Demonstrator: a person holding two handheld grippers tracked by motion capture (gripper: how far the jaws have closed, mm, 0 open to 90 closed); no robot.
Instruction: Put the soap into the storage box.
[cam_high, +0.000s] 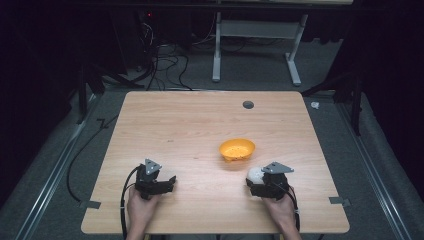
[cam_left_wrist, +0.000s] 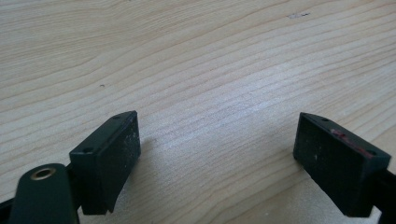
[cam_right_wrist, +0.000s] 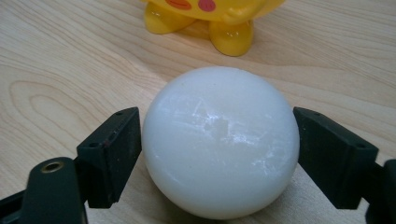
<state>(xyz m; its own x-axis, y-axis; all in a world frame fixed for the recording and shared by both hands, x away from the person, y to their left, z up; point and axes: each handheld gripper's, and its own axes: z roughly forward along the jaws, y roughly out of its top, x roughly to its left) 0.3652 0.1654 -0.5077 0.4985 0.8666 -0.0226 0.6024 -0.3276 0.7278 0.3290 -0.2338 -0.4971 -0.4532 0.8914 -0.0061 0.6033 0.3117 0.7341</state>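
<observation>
The white ball (cam_right_wrist: 220, 140) sits between the two black jaws of the right gripper (cam_right_wrist: 219, 154), low in the middle of the right gripper view; in the high view the ball (cam_high: 254, 174) shows at the lower right of the frame, just at the front of the right gripper (cam_high: 256, 181), on the wooden table (cam_high: 180, 130). The jaws stand wide and flank the ball's widest part; both pads look to be at its sides, but whether they press or merely touch I cannot tell, so a firm hold is unsure.

The ball looks hard, smooth and glossy, with a scuffed patch on its upper face; I judge it rigid and fairly light, and slippery; being round, it will roll off if the flat pads close above or below its middle, so the grip belongs across the equator, squarely on both sides.

The yellow bowl (cam_high: 237, 149), a glossy character-shaped dish on stubby feet (cam_right_wrist: 231, 39), stands just beyond the ball, near the centre of the high view and along the top edge of the right gripper view; it is close enough that a ball pushed forward could knock it.

The left gripper (cam_high: 167, 182) rests at the lower left of the high view, well apart from the ball; its jaws (cam_left_wrist: 219, 158) are spread wide over bare wood with nothing between them.
</observation>
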